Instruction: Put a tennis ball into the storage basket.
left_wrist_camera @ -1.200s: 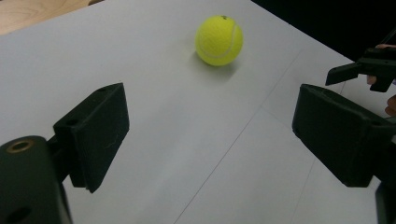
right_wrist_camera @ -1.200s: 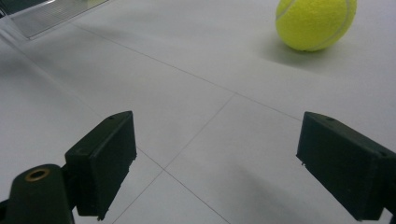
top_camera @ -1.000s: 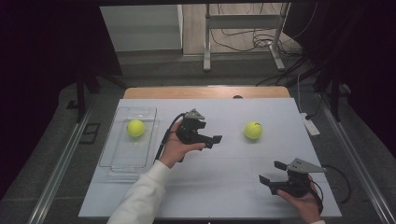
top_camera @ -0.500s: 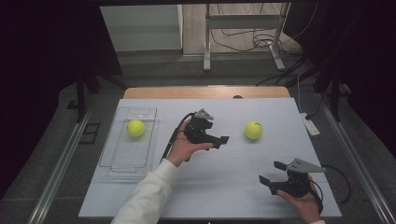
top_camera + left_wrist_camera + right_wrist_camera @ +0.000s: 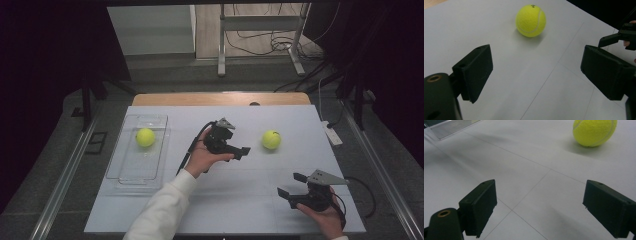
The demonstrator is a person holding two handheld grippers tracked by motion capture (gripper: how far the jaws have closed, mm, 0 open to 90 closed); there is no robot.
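A person's left gripper (image 5: 239, 150), jaws spread wide and empty, pointed at a tennis ball (image 5: 271, 139) resting near it on the white table (image 5: 240, 200). The right gripper (image 5: 292, 186), likewise spread and holding nothing, hovered near the table's front edge, well apart from the ball. A second ball (image 5: 145, 137) sat in a clear tray (image 5: 135, 172) at the left. Light, felt-covered and springy, the loose ball would likely roll if nudged; gripping across its widest middle looked safest.
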